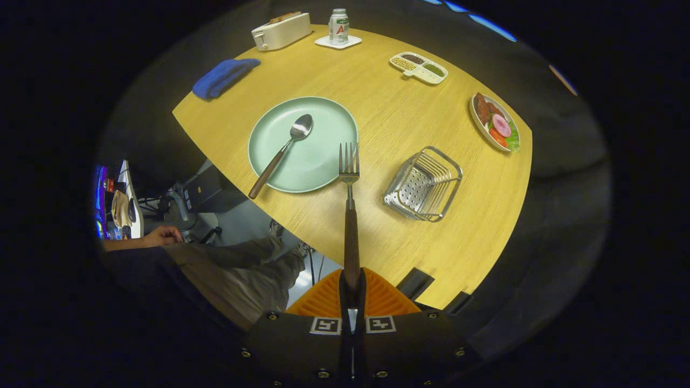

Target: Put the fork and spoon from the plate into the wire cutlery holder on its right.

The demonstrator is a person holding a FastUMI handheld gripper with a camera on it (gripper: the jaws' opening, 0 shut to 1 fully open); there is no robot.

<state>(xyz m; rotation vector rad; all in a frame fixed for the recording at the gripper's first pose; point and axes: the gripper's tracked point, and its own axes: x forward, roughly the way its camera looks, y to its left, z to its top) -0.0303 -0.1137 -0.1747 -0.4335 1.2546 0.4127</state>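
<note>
My gripper (pixel 352 285) is shut on the fork (pixel 349 205), its orange fingers (pixel 323 302) pressing on the end of the brown handle. The fork sticks straight ahead, lifted high above the wooden table (pixel 377 118), with its tines over the right rim of the pale green plate (pixel 323 156). A spoon (pixel 283 153) with a brown handle lies across that plate, bowl up, handle end hanging past the near rim. The wire cutlery holder (pixel 425 184) stands empty to the right of the plate, ahead and right of the fork.
At the far side of the table are a blue cloth (pixel 223 77), a white toaster (pixel 281 31), a can on a coaster (pixel 338 27) and a divided dish (pixel 419 67). A plate of food (pixel 495 123) sits far right. A seated person's legs (pixel 237 269) are below left.
</note>
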